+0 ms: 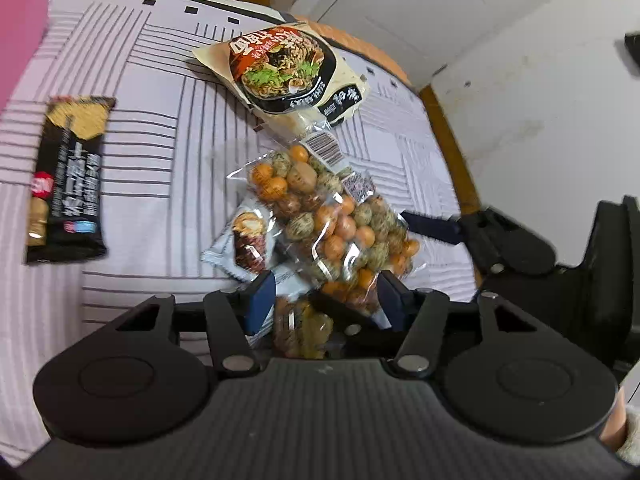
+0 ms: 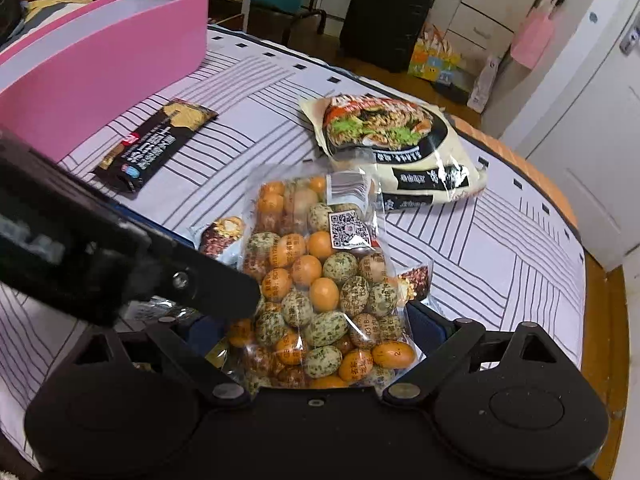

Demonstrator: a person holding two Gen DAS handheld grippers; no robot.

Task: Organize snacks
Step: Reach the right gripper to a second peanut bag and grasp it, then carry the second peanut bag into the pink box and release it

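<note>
The fingers [image 1: 262, 300] of the left gripper [image 1: 326, 300] and right gripper [image 2: 320, 328] stand partly open around the bag of coated nuts [image 2: 316, 280] on the bed [image 2: 500, 240], grasping nothing.

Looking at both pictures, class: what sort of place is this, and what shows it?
Probably a bedroom at home: snacks lie on a striped bed cover, a black suitcase stands on the floor, and white cupboard doors line the wall.

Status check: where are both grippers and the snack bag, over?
Left gripper and right gripper both astride clear bag of coated nuts; grip unconfirmed. Small snack packets tucked beneath it. Pink box beyond, path open.
</note>
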